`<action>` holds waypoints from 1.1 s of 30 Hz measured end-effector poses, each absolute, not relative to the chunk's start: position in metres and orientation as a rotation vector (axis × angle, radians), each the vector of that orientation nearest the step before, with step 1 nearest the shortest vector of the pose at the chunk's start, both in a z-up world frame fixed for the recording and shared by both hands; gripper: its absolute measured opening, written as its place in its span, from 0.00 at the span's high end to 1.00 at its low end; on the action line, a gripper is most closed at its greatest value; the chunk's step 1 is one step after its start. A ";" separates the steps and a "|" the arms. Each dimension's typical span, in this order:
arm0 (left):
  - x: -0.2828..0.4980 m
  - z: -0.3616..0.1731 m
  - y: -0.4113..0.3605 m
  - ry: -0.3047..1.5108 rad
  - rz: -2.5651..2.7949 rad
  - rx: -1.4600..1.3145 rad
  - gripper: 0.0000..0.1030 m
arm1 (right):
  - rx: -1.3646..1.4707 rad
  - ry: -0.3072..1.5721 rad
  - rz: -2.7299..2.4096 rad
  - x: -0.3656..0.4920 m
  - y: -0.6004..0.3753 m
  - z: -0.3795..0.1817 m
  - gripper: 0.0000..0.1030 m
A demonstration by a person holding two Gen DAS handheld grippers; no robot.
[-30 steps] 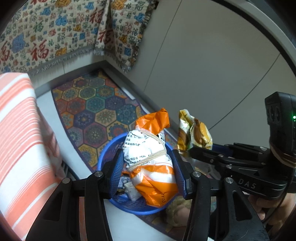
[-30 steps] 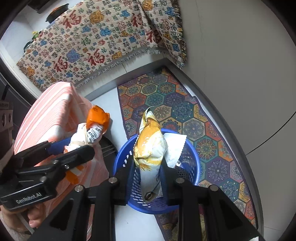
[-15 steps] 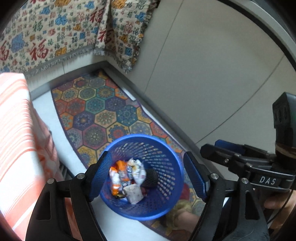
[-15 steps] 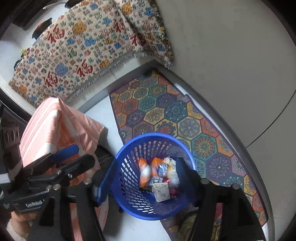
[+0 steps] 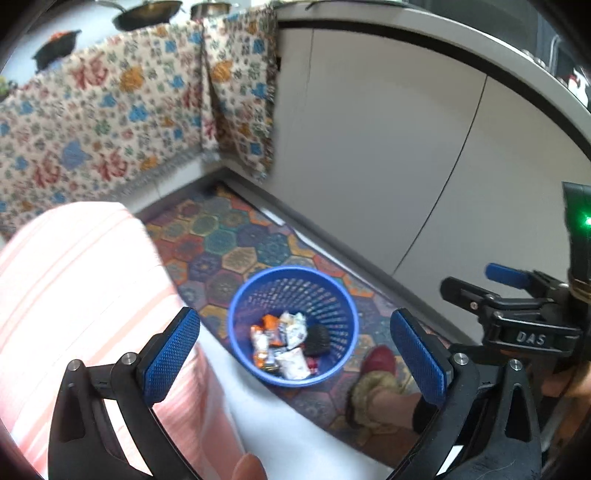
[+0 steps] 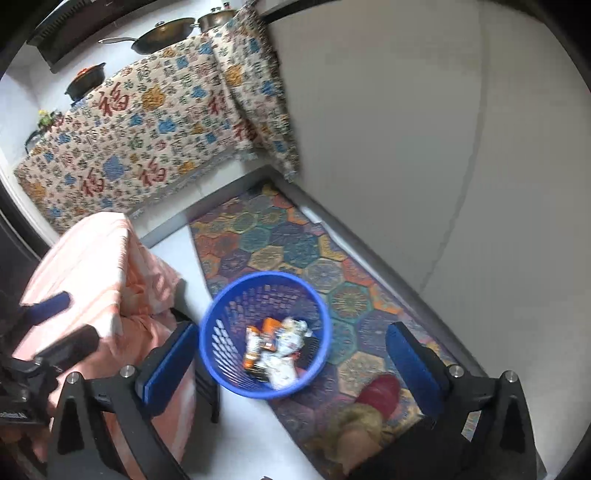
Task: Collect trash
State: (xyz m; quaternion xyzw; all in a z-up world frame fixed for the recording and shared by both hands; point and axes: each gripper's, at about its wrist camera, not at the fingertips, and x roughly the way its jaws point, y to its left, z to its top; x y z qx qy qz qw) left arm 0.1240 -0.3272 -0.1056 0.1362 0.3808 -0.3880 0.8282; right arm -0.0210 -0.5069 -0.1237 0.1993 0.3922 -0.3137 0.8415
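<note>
Trash wrappers [image 5: 282, 341] lay at the bottom of the blue basket [image 5: 343, 295], below and between your two grippers. Your left gripper [image 5: 295, 350] hung above the basket with its blue pads [image 5: 170, 350] spread wide apart and nothing between them. Your right gripper [image 6: 288, 354] was likewise spread wide and empty, its pads [image 6: 410, 363] framing the same basket from above. In the left wrist view your right gripper [image 5: 517, 310] showed at the right edge, to the side of the basket, and in the right wrist view your left gripper [image 6: 48, 332] showed at the left edge. Inside the basket you had orange and white packets bunched together, with a dark object [image 5: 317, 339] just beside them against the mesh wall. The basket stood on the floor, half on a hexagon-patterned rug [image 6: 295, 243] and half on the pale floor [image 6: 177, 254]. Your foot in a red-and-yellow slipper [image 5: 376, 373] rested on the rug just beside the basket. To the left of it stood a piece of furniture draped in orange-striped cloth [image 5: 74, 280]. Beyond the rug a patterned tablecloth [image 6: 147, 122] hung down from a table, where pans [image 6: 166, 35] sat, and grey cabinet panels [image 5: 388, 166] ran along the right.
</note>
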 end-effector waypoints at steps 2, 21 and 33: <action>0.113 -0.100 -0.324 0.787 -0.807 0.296 0.00 | 0.412 0.820 -0.666 -0.034 -0.496 -0.117 0.00; 0.105 -0.082 -0.296 0.809 -0.638 0.289 0.00 | 0.294 0.847 -0.609 -0.052 -0.422 -0.072 0.00; 0.103 -0.075 -0.285 0.804 -0.634 0.275 0.00 | 0.264 0.861 -0.590 -0.045 -0.402 -0.066 0.00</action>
